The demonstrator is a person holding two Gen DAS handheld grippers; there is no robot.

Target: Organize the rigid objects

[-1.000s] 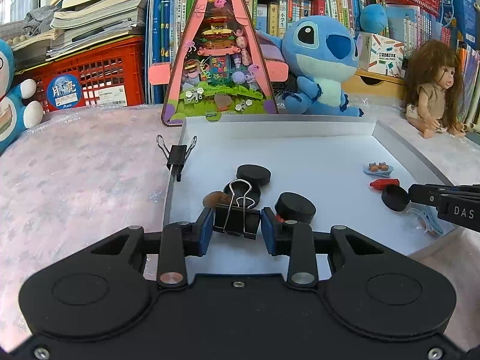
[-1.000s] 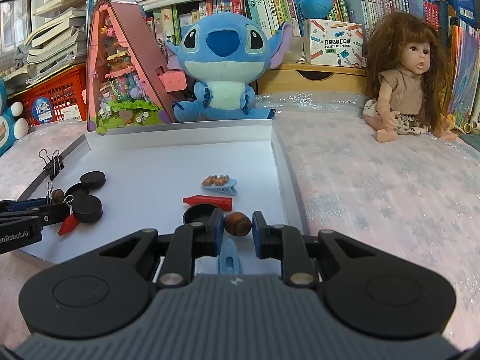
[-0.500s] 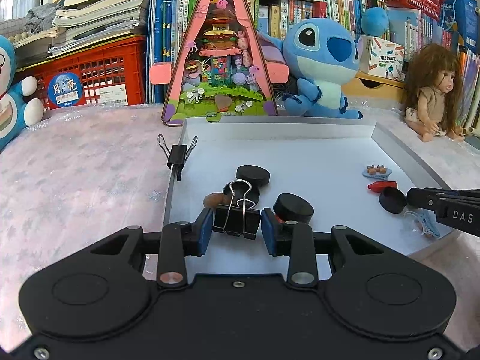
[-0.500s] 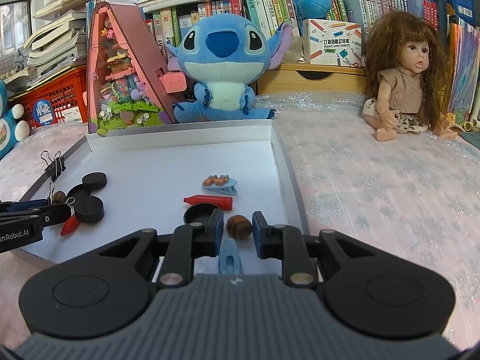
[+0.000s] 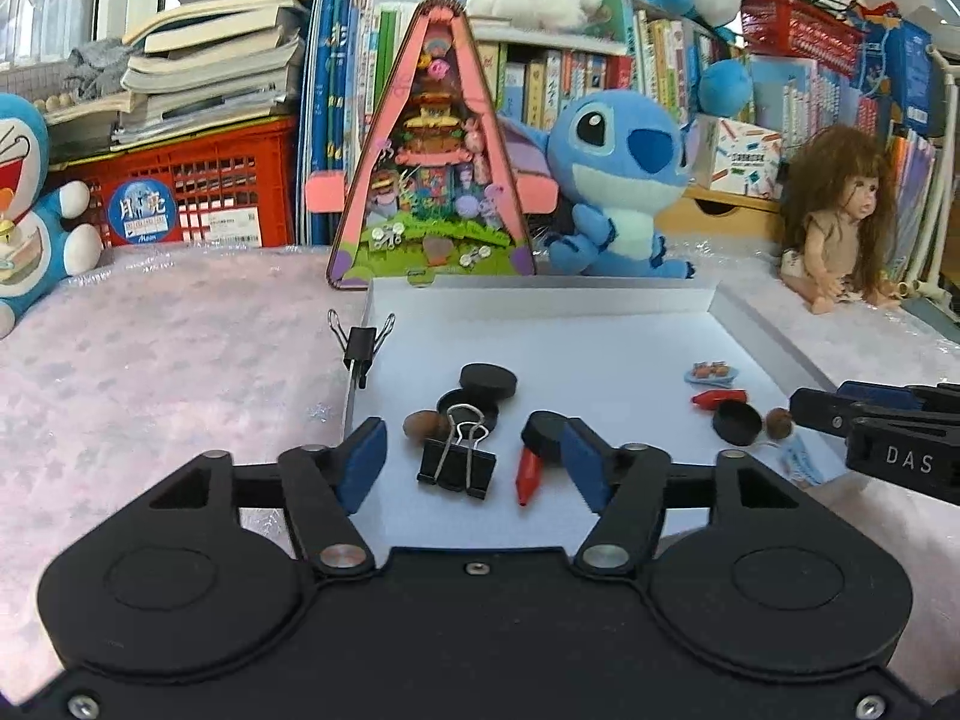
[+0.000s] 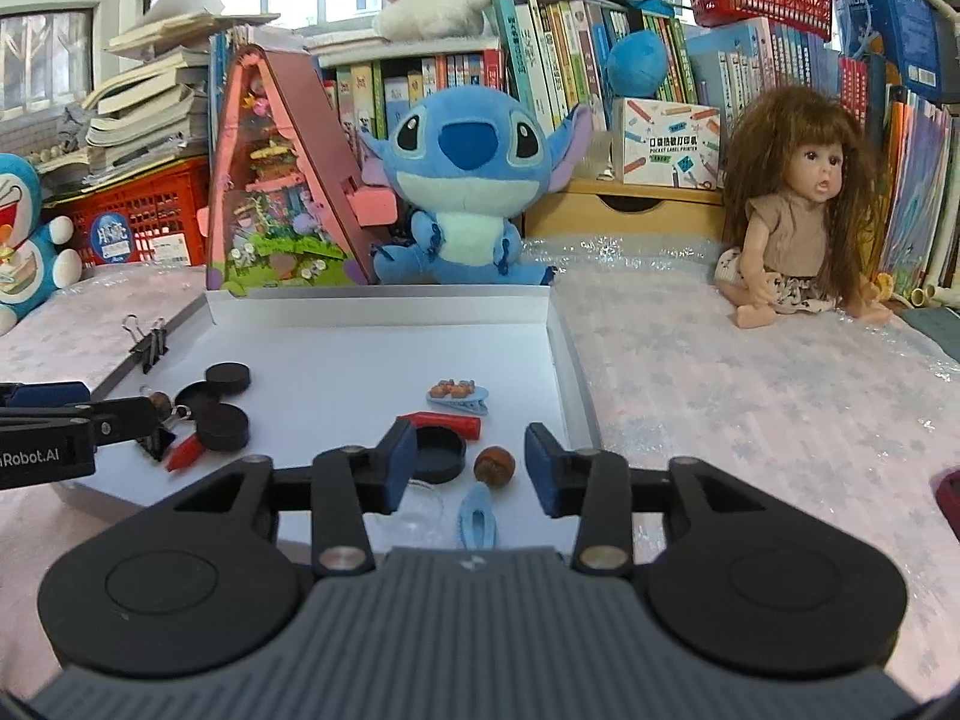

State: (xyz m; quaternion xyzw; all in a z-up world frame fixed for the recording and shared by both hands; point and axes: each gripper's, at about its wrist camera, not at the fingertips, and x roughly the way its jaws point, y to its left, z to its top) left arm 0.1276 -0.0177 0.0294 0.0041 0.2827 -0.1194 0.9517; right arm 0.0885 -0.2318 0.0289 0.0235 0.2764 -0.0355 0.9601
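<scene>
A shallow white tray (image 5: 540, 303) lies on a pink patterned tablecloth (image 5: 150, 360), with a blue plush toy (image 6: 465, 180) sitting just behind its far wall. Everything small lies inside this tray. Near the tray's left wall sit a black binder clip (image 5: 457, 468), a brown nut (image 5: 420, 425), a red crayon-like piece (image 5: 528, 477) and three black round caps (image 5: 487, 381). A second binder clip (image 5: 360, 343) is clamped on the tray's left wall. Near the tray's right wall lie another black round cap (image 6: 441, 453), a second brown nut (image 6: 494, 465), a red piece (image 6: 447, 423), a blue hair clip topped with tiny brown figures (image 6: 459, 399), and a plain blue hair clip (image 6: 477, 519) at the near edge.

The left gripper (image 5: 471, 459) has its jaws opening; the black binder clip rests on the tray floor between the blue pads, clear of both. The right gripper (image 6: 471, 462) also has its jaws opening; the second brown nut sits on the tray between its pads, touching neither. A doll (image 6: 798, 222) sits on the cloth to the right of the tray.
</scene>
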